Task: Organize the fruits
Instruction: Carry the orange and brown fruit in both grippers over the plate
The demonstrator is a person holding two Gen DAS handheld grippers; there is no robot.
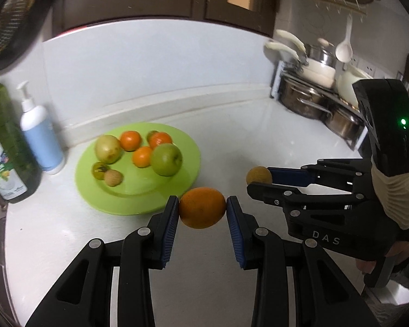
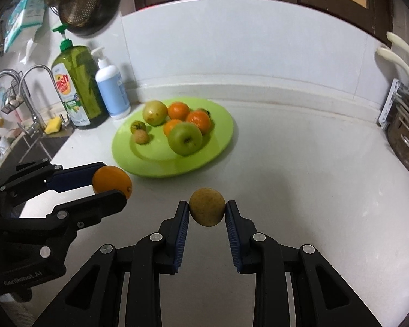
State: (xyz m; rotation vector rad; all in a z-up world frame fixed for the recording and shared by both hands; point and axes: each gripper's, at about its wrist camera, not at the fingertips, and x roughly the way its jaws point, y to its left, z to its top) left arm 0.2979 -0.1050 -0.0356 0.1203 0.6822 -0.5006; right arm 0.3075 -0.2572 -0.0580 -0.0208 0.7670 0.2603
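Left hand-held gripper pinching orange | right hand-held gripper pinching brownish fruit | both hovering over desk beside green plate, likely for loading

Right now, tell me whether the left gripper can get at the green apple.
Probably not: the left gripper is shut on an orange, though the path to the green apple looks free.

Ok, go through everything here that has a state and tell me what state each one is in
Left gripper: shut on the orange, held off the plate.
Right gripper: shut on the small brownish fruit, held off the plate.
Green plate: flat on the counter, holding seven fruits.
Green apple: on the plate, stem end facing the right wrist camera.
Dish soap bottle: upright.
White pump bottle: upright.
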